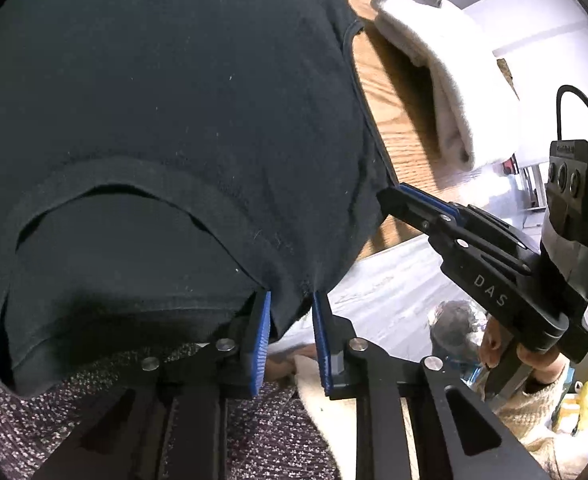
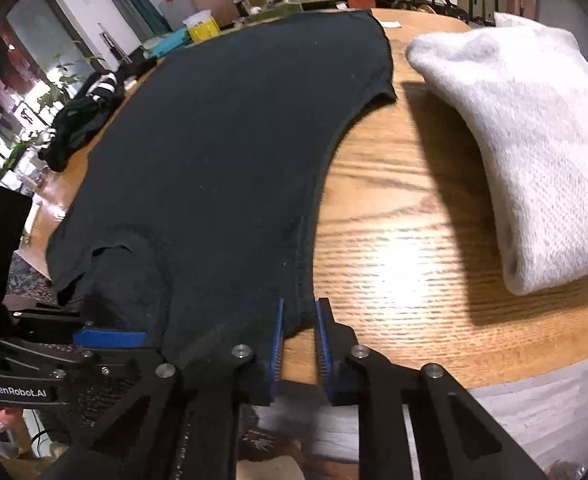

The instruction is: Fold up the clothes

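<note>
A black T-shirt [image 1: 174, 100] lies spread flat on the round wooden table [image 1: 397, 120], its collar [image 1: 134, 184] towards me. In the left wrist view my left gripper [image 1: 292, 296] pinches the shoulder fabric beside the collar between its blue pads. To the right, my right gripper [image 1: 389, 192] grips the shirt's side edge near the table's rim. In the right wrist view the shirt [image 2: 214, 140] stretches away, and the right gripper [image 2: 298, 304] has the near hem corner between its pads. The left gripper [image 2: 142, 338] shows low at the left, over the collar area.
A folded white fleecy garment [image 2: 533, 152] lies on the table [image 2: 393, 220] right of the shirt, also in the left wrist view as the white garment [image 1: 445, 80]. A dark heap of clothes [image 2: 82, 120] sits at the far left edge. Cluttered shelves stand behind.
</note>
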Available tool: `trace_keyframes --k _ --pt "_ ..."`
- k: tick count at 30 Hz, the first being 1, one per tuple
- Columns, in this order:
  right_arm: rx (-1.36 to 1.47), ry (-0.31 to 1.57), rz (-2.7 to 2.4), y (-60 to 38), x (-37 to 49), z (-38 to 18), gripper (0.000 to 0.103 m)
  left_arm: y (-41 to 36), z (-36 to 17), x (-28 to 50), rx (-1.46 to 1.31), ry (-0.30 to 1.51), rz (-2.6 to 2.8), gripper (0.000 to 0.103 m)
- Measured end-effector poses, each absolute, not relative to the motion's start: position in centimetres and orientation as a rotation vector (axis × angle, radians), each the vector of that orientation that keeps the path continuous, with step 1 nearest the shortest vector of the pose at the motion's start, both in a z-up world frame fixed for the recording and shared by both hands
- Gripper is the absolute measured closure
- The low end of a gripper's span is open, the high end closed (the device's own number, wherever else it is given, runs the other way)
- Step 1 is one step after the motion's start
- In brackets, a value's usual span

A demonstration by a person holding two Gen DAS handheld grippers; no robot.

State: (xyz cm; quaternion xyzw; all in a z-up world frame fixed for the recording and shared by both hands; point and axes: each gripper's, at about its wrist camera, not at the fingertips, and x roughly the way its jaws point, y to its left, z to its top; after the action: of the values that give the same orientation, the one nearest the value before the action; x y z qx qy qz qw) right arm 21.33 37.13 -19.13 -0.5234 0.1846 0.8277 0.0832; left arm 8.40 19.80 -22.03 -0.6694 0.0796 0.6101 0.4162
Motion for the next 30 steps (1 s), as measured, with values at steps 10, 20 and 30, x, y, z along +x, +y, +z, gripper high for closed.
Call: trace_keyframes --k 10,20,30 --pt "-1.573 0.478 2.422 36.4 21.1 -18.9 0.08 18.1 -22.2 9.5 -1.691 0.221 1.517 0.085" --pt "-1.487 0.538 2.571 34.5 19.3 -16.9 0.065 17.9 -19.4 7.7 -1.574 0.215 1.595 0.065" --pt "-1.539 0.544 2.572 33.3 18.2 -17.9 0.063 8.2 -16.1 4.5 -1.484 0.218 1.825 0.065"
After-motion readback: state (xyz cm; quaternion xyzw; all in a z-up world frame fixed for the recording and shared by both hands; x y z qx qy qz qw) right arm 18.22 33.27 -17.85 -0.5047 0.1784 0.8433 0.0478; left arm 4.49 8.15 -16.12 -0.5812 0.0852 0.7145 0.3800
